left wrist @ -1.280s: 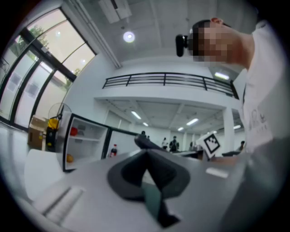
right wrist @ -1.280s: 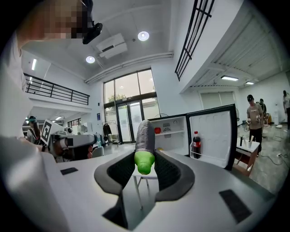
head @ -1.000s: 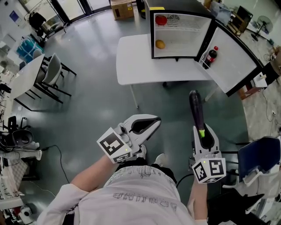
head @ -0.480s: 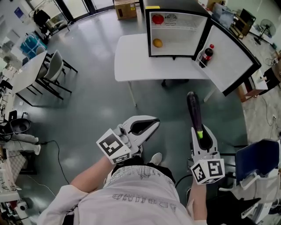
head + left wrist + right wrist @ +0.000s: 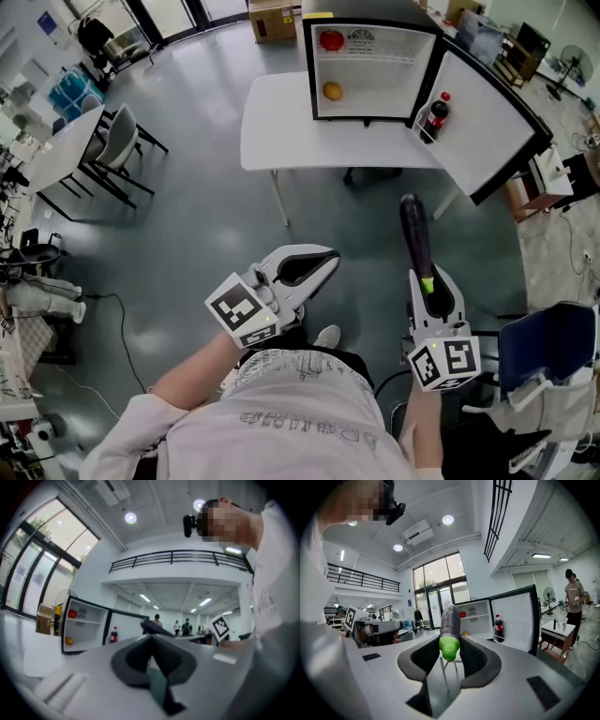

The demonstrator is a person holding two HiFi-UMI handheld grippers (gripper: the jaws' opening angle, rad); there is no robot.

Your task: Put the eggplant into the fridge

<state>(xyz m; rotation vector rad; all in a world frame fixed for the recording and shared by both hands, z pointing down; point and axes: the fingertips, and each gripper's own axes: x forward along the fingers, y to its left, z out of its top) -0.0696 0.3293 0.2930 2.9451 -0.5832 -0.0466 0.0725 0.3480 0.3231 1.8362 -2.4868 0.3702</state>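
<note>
Looking down from the head view, the fridge (image 5: 375, 80) stands at twelve o'clock on a white table (image 5: 281, 131). Its door (image 5: 487, 131) is swung wide toward two o'clock, so the shelves are free to reach. A red fruit (image 5: 331, 39) and an orange fruit (image 5: 332, 91) sit at the cabinet's left side, and a bottle (image 5: 433, 116) stands in the door rack. The right gripper (image 5: 429, 286), at five o'clock, is clenched on the eggplant (image 5: 415, 234). The purple body juts out toward twelve o'clock, well apart from the fridge, over bare floor. Holding it by the stem end probably lets the long body go into the cabinet first. The left gripper (image 5: 314, 264), near six o'clock, has its jaws pressed together with nothing in them; it looks like a spare hand on this carry.

The left gripper view shows the dark pads meeting at a point with no object between them. The open fridge lies at nine o'clock and the eggplant's tip shows just above the jaws.

The right gripper view shows the green stem cap pinched between the two pads at centre. The purple body rises toward twelve o'clock, and the fridge interior sits just past it at one o'clock. That alignment suggests the approach is aimed at the open shelves.
</note>
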